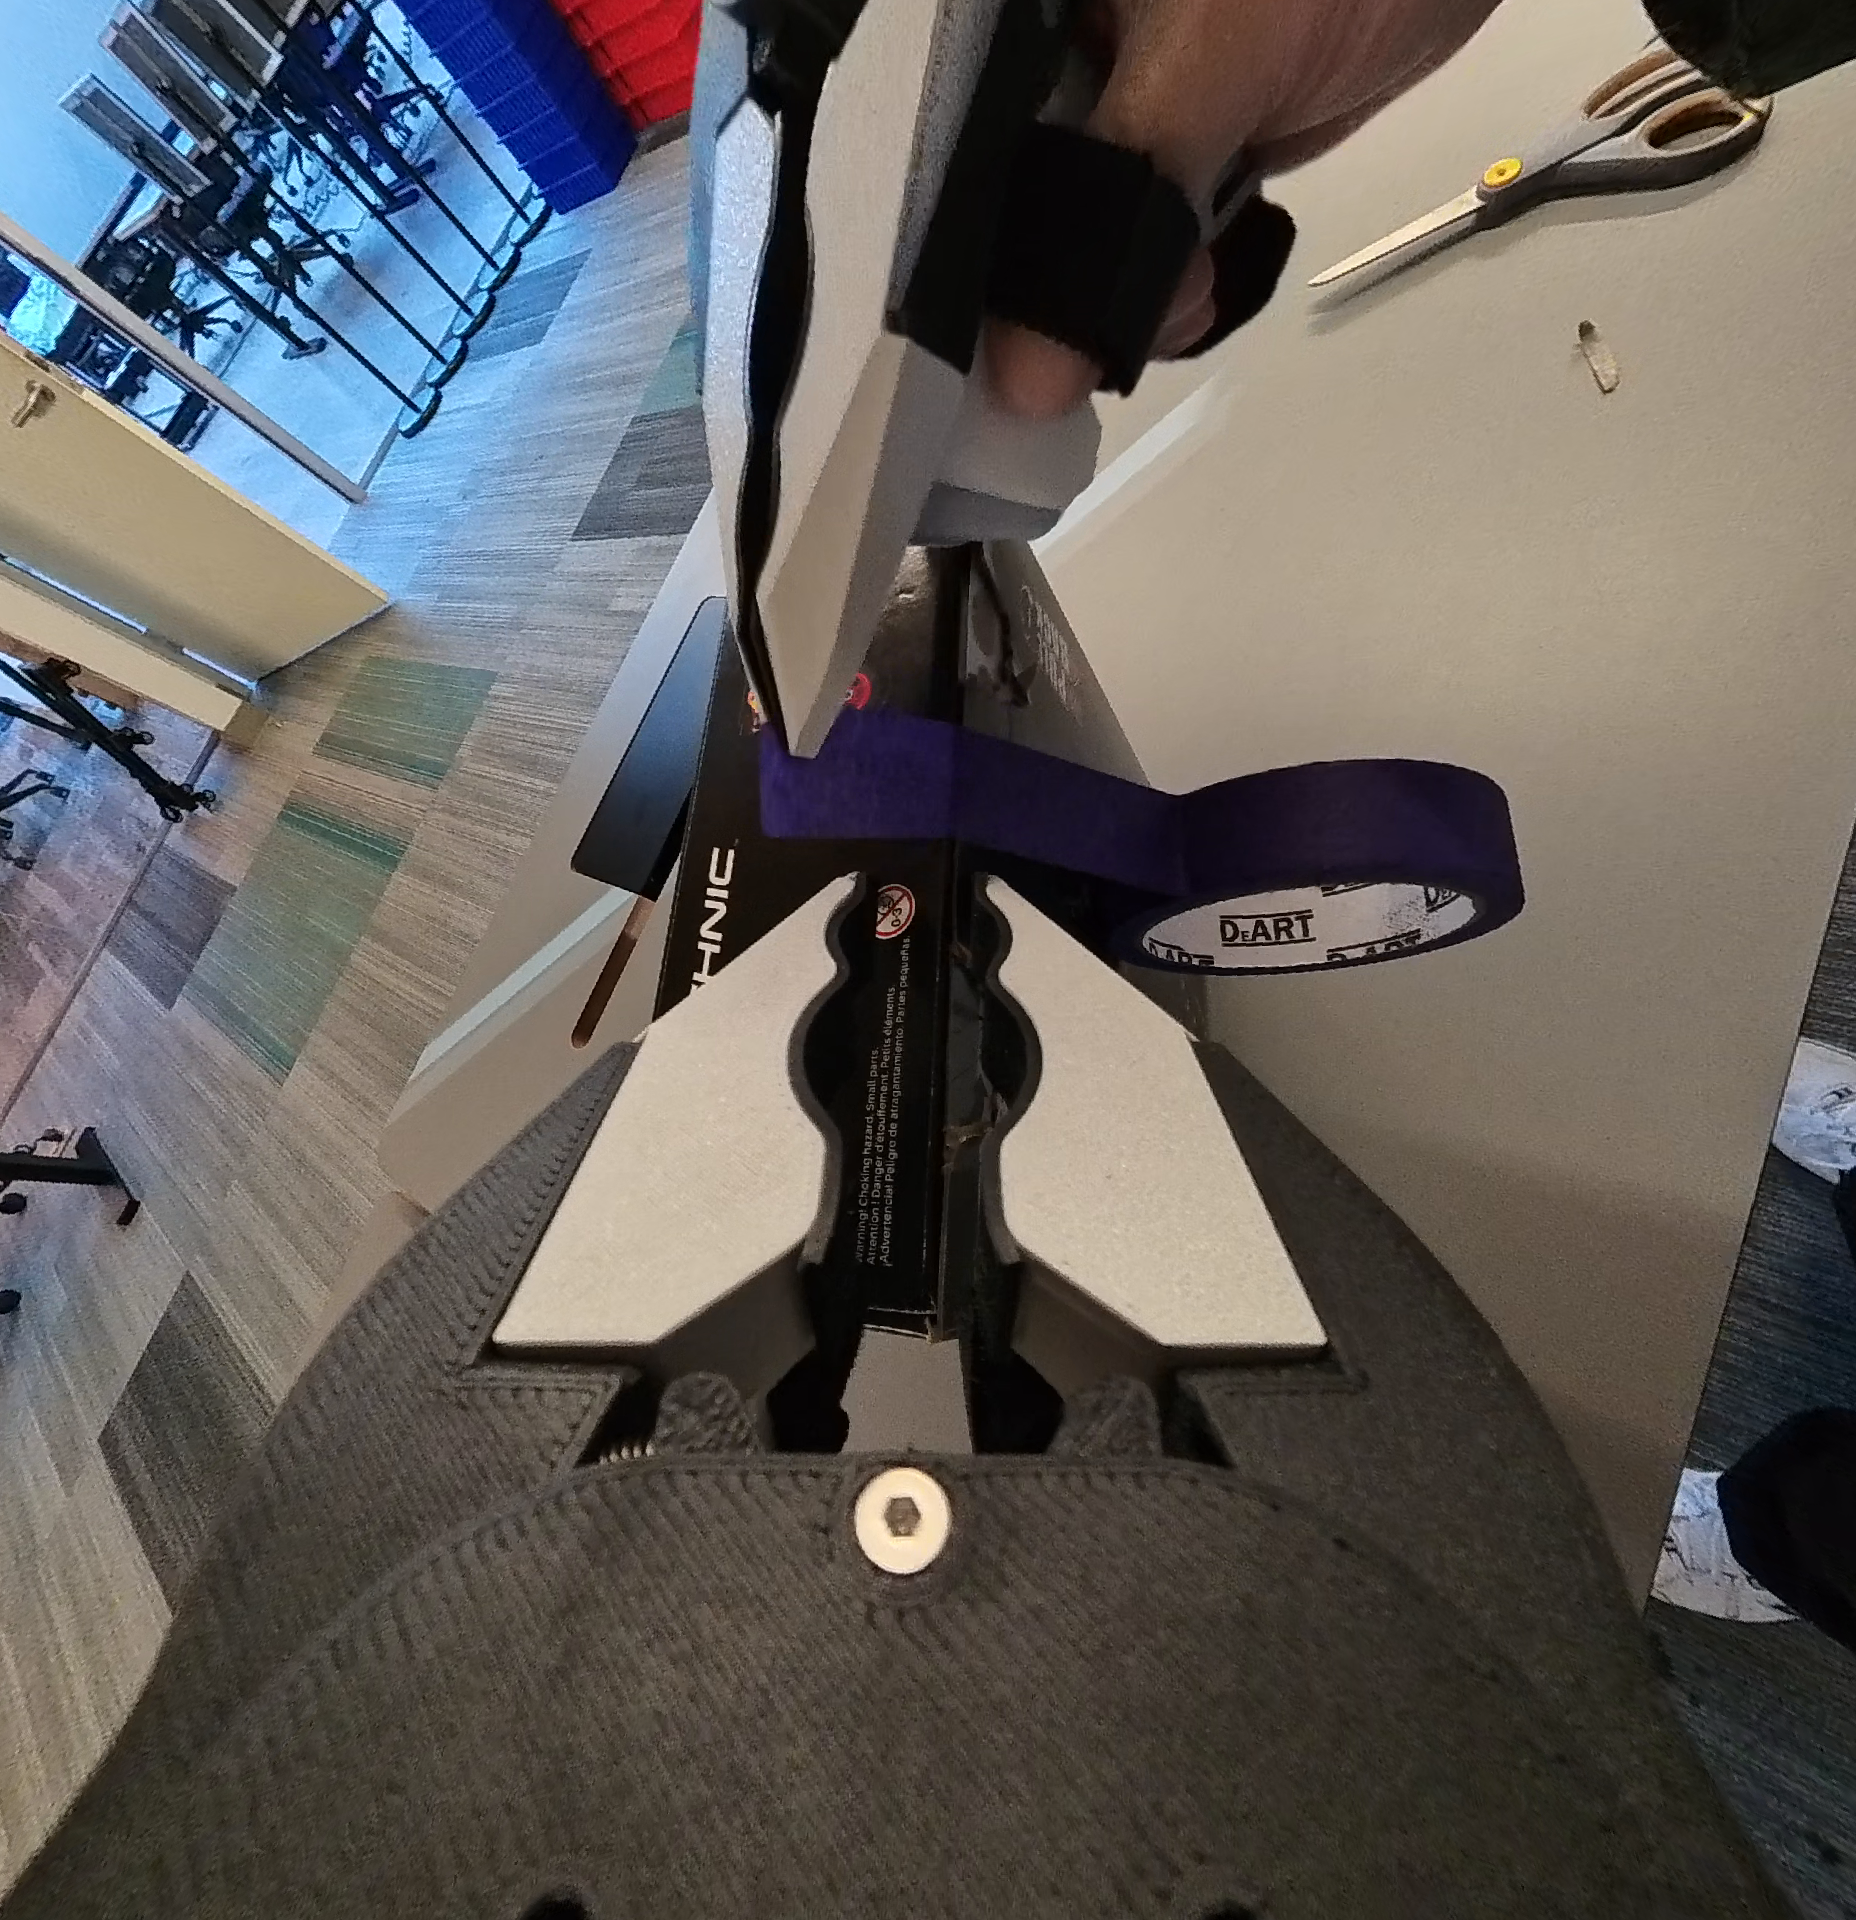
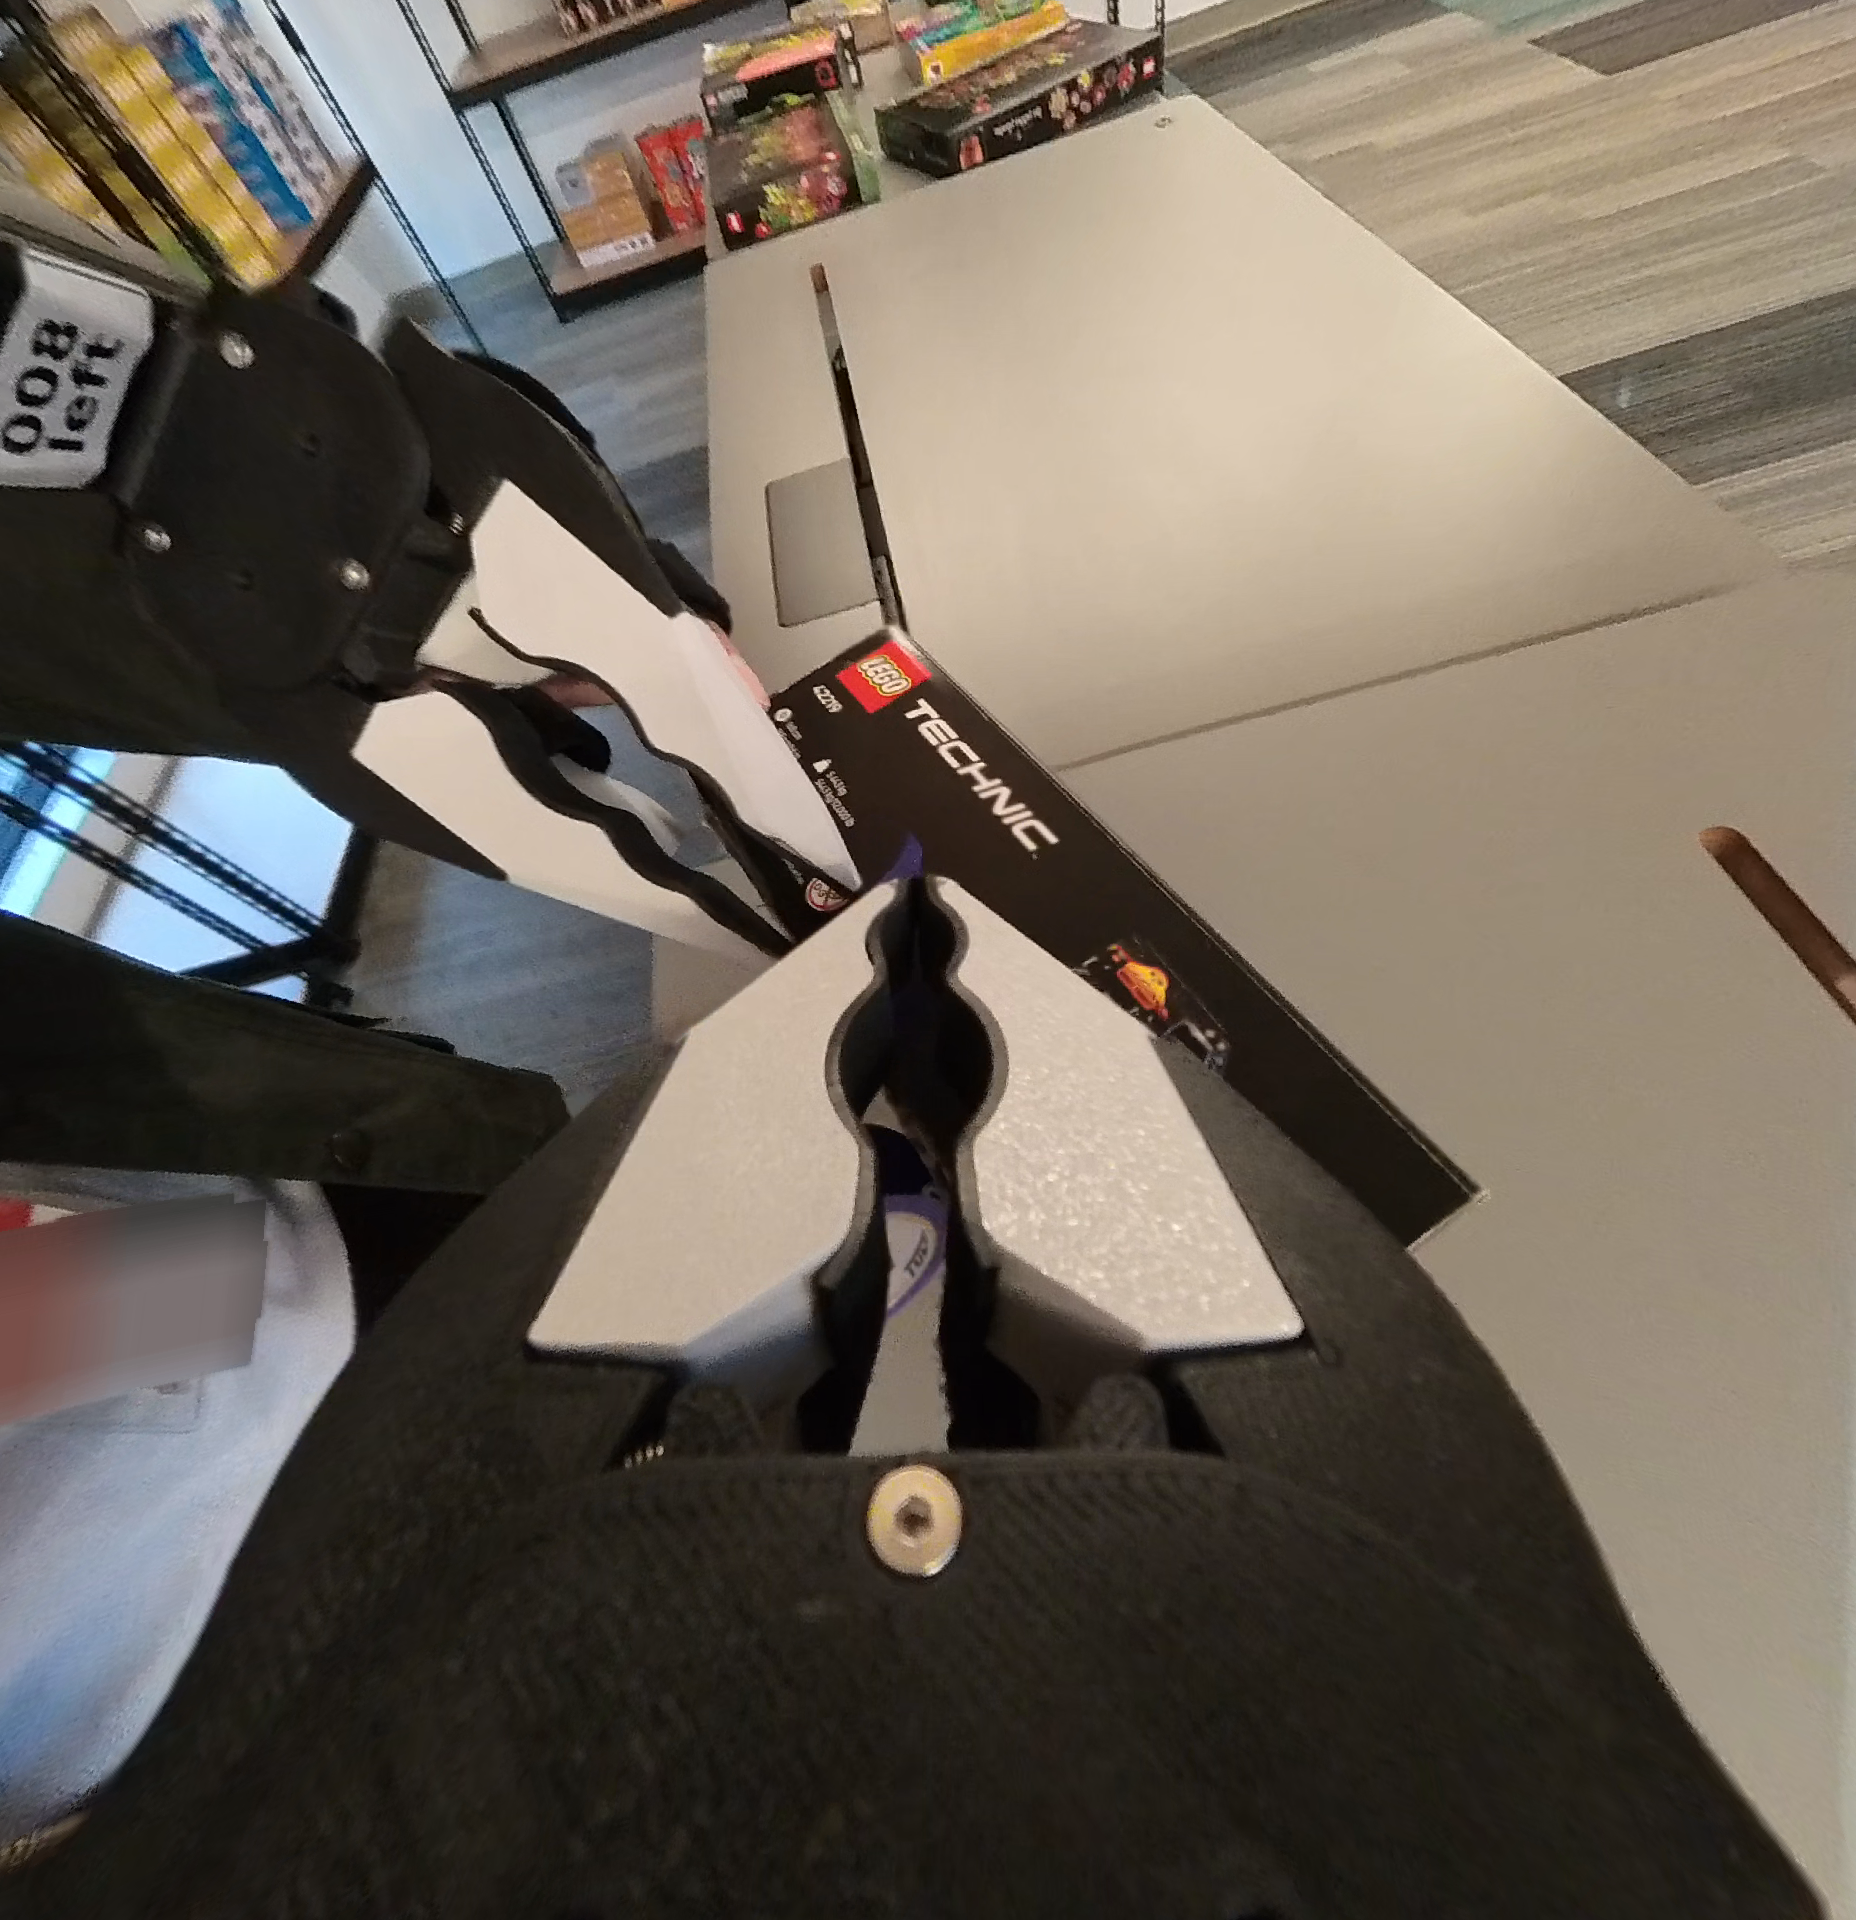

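The left gripper (image 1: 919, 894) is clamped on the narrow edge of a black box (image 1: 903, 1091), its two grey fingers (image 1: 695, 1143) pressing the cardboard from either side. The right gripper (image 2: 919, 894) looks closed around a roll of purple tape (image 2: 908, 1247); a sliver of the roll and its white core shows in the slot between its fingers, though the contact itself is hidden.

The pale surface (image 1: 1475, 675) spreads wide to the right of the left gripper, with bare room beyond the box. Its near edge runs just left of the left gripper, dropping to striped carpet floor (image 1: 228, 935). In the right wrist view the surface (image 2: 1526, 987) stretches ahead and right of the right gripper, with a seam crossing it and another edge farther off.

The box (image 2: 1059, 883) lies ahead of the right gripper, its long side slanting away to the right. From the left wrist view, a purple strip (image 1: 862, 779) crosses the box edge just ahead of the left gripper, running right to the tape roll (image 1: 1371, 883). The right gripper's tip (image 1: 799, 727) comes down from above onto that strip; a person's hand (image 1: 1163, 156) holds it.

Scissors (image 1: 1526, 187) lie far ahead and right of the left gripper, well apart from the box, with a small scrap (image 1: 1597, 355) near them.
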